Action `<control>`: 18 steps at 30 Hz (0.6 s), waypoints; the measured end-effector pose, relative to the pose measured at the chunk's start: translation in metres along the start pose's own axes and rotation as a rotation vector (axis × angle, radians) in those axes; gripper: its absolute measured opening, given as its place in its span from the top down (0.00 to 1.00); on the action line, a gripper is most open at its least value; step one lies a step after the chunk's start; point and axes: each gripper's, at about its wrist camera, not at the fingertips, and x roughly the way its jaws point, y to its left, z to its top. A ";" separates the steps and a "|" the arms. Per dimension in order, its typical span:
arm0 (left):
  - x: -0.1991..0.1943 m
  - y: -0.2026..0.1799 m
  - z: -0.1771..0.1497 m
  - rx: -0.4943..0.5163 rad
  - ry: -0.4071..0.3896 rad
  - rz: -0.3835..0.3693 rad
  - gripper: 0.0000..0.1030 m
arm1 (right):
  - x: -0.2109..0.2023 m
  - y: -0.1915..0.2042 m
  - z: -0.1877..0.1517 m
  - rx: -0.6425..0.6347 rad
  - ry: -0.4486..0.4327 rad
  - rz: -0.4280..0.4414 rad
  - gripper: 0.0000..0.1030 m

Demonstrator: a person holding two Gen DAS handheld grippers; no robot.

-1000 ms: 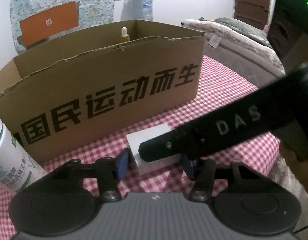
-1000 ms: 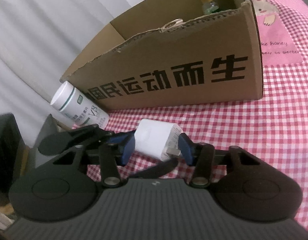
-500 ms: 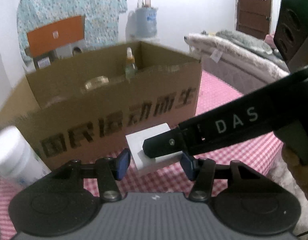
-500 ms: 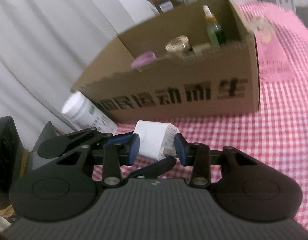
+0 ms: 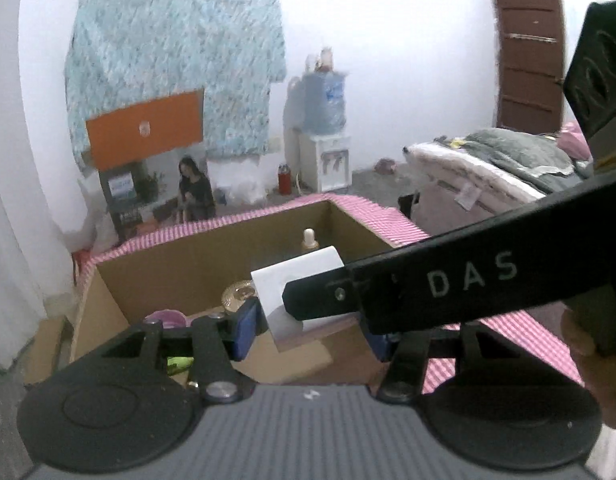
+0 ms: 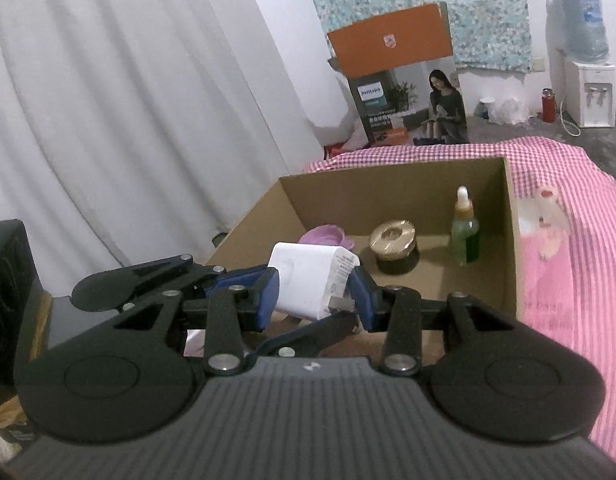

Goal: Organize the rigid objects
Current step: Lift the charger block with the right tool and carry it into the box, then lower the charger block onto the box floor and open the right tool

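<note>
A white charger block sits between the blue pads of my right gripper, which is shut on it and holds it over the near edge of the open cardboard box. In the left wrist view the same charger lies between my left gripper's pads, with the right gripper's black finger lying across it; my left gripper also looks shut on it. The box holds a green dropper bottle, a gold-lidded jar and a pink lid.
The box stands on a table with a pink checked cloth. A white curtain hangs at the left. Beyond the table are an orange carton, a water dispenser and a bed.
Both grippers have risen with the charger from the table in front of the box to above its near wall. The box's inside now shows; the white bottle has left view.
</note>
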 end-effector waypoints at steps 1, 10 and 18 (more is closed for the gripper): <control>0.010 0.006 0.005 -0.032 0.018 -0.010 0.46 | 0.010 -0.007 0.009 0.010 0.025 0.000 0.60; 0.100 0.049 0.011 -0.216 0.324 -0.043 0.46 | 0.100 -0.066 0.044 0.079 0.300 0.012 0.59; 0.141 0.063 0.004 -0.309 0.501 -0.027 0.46 | 0.152 -0.087 0.043 0.142 0.481 0.052 0.52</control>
